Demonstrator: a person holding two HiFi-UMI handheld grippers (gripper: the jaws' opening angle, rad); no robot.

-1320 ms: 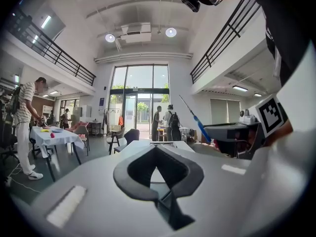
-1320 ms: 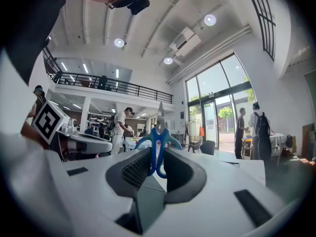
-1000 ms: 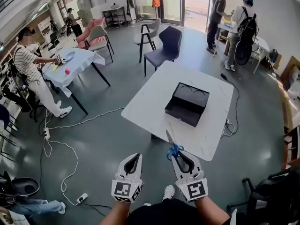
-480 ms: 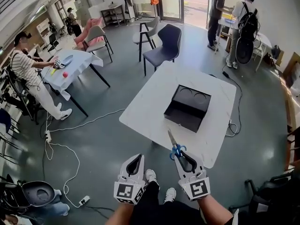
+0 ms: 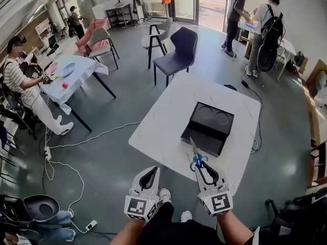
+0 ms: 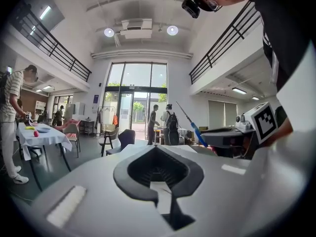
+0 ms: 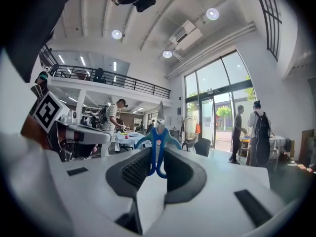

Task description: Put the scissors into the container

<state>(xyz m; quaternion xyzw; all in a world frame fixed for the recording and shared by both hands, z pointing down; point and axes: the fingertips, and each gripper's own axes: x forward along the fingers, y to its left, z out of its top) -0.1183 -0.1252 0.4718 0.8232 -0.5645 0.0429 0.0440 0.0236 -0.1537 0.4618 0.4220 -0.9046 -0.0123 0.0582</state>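
A pair of scissors (image 5: 195, 155) with blue handles points blade-up toward the black container (image 5: 208, 128). My right gripper (image 5: 200, 166) is shut on the handles. In the right gripper view the blue loops of the scissors (image 7: 157, 143) sit clamped between the black pads (image 7: 136, 169). The container lies open on the white table (image 5: 168, 119), with two round recesses at its far end. The scissors hang over the table's near edge, short of the container. My left gripper (image 5: 153, 170) hovers beside the right one, off the table, its tips (image 6: 157, 149) together with nothing in them.
A dark chair (image 5: 177, 53) stands at the table's far side. White cables (image 5: 76, 152) and a power strip (image 5: 91, 223) lie on the grey floor at left. A person (image 5: 20, 86) works at a second table (image 5: 69, 75). Two people (image 5: 255, 24) stand at back right.
Both grippers and the scissors have come closer to the white table, so the scissors now stand over its near edge. The grip on the scissors is unchanged.
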